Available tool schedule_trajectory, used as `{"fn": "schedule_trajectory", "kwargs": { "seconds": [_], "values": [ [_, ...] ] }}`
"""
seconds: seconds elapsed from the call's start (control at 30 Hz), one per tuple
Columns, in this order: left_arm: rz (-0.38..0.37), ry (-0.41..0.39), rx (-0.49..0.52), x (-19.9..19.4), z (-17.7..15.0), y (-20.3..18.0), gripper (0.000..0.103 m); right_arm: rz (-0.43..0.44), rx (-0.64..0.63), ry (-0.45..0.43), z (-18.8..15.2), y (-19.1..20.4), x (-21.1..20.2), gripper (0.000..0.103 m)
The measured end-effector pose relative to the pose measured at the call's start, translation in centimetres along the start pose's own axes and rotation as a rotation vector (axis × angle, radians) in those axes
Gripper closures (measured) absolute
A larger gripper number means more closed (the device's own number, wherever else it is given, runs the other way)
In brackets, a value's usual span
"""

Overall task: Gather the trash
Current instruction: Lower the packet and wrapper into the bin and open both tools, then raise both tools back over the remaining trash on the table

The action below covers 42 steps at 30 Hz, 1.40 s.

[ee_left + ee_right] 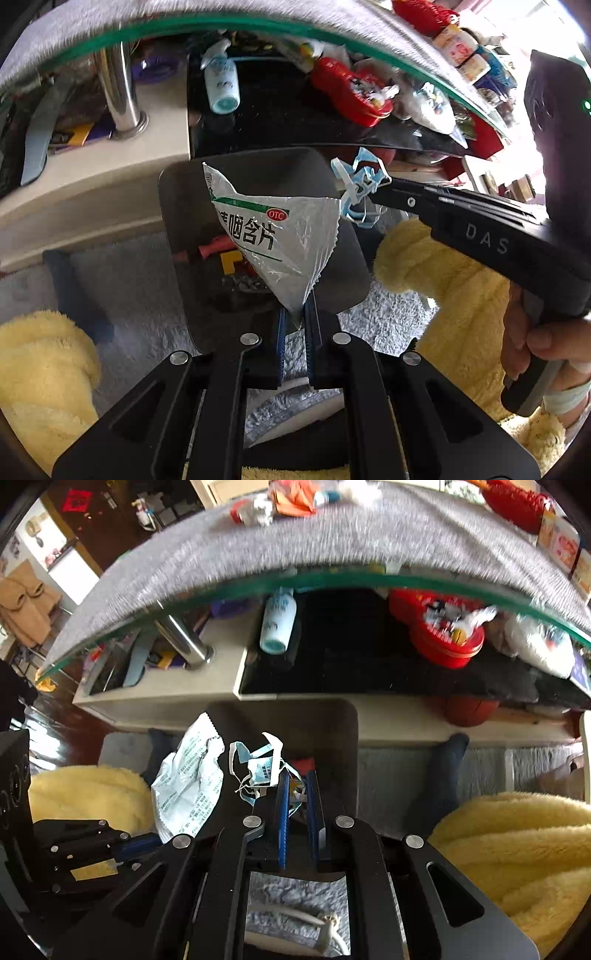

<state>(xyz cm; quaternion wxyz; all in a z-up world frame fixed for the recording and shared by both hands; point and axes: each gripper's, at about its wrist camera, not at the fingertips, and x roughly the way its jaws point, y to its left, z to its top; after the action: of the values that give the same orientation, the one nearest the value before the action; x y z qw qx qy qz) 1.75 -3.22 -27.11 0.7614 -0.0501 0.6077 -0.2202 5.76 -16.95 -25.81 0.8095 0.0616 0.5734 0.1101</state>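
My left gripper (297,306) is shut on the bottom corner of a silver foil medicine packet (269,236) with green and black print. The packet hangs over a dark grey bin (173,206) that has bits of trash inside. From the right, my right gripper (373,192) reaches to the bin's rim, shut on a crumpled blue face mask (360,184). In the right wrist view, my right gripper (298,779) pinches the face mask (258,768) above the bin (336,720). The foil packet (188,786) hangs to the left of it, held by the left gripper (155,840).
A glass table edge (221,22) with a grey cloth overhangs just beyond the bin. The shelf below holds a pale blue bottle (277,624) and a red tin (443,631). Yellow fluffy fabric (517,849) flanks the bin on a grey rug. A hand (535,339) grips the right tool.
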Motion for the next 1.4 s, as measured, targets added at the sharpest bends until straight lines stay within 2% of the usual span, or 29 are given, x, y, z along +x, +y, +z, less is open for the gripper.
{"fn": "schedule_trajectory", "kwargs": {
  "seconds": [0.23,0.4,0.47,0.5,0.53,0.6,0.67,0.7,0.83,0.93,1.03,1.4],
  "values": [
    [-0.004,0.021,-0.024,0.7,0.7,0.9,0.091,0.045,0.045,0.043,0.5,-0.1,1.5,0.090],
    [0.009,0.027,-0.031,0.8,1.2,1.4,0.078,0.053,0.058,0.059,0.8,-0.1,2.0,0.088],
    [0.016,0.025,-0.038,0.8,1.3,1.6,0.071,0.059,0.065,0.061,1.0,-0.2,2.1,0.070],
    [0.020,0.025,-0.040,0.8,1.4,1.7,0.070,0.063,0.069,0.058,1.1,-0.1,2.1,0.055],
    [0.025,0.022,-0.044,0.6,1.4,1.8,0.068,0.065,0.072,0.052,1.2,-0.2,2.0,0.051],
    [0.038,0.015,-0.050,0.3,1.5,2.2,0.064,0.064,0.073,0.049,1.4,-0.2,1.9,0.050],
    [0.056,0.002,-0.057,-0.3,1.7,2.5,0.054,0.069,0.083,0.040,1.6,-0.4,1.6,0.045],
    [0.066,-0.006,-0.059,-0.5,1.9,2.7,0.051,0.070,0.090,0.031,1.8,-0.6,1.3,0.036],
    [0.107,-0.049,-0.069,-2.4,2.6,3.2,0.031,0.047,0.119,-0.024,2.6,-1.4,-0.4,0.005],
    [0.126,-0.081,-0.083,-3.8,3.4,3.6,0.019,0.024,0.121,-0.057,3.5,-2.0,-1.8,0.004],
    [0.135,-0.115,-0.092,-5.3,4.4,3.6,0.013,0.018,0.132,-0.090,4.6,-2.7,-3.2,0.004],
    [0.176,-0.206,-0.045,-8.7,9.2,2.6,0.010,-0.009,0.129,-0.213,10.8,-4.2,-7.3,0.004]
  ]
}}
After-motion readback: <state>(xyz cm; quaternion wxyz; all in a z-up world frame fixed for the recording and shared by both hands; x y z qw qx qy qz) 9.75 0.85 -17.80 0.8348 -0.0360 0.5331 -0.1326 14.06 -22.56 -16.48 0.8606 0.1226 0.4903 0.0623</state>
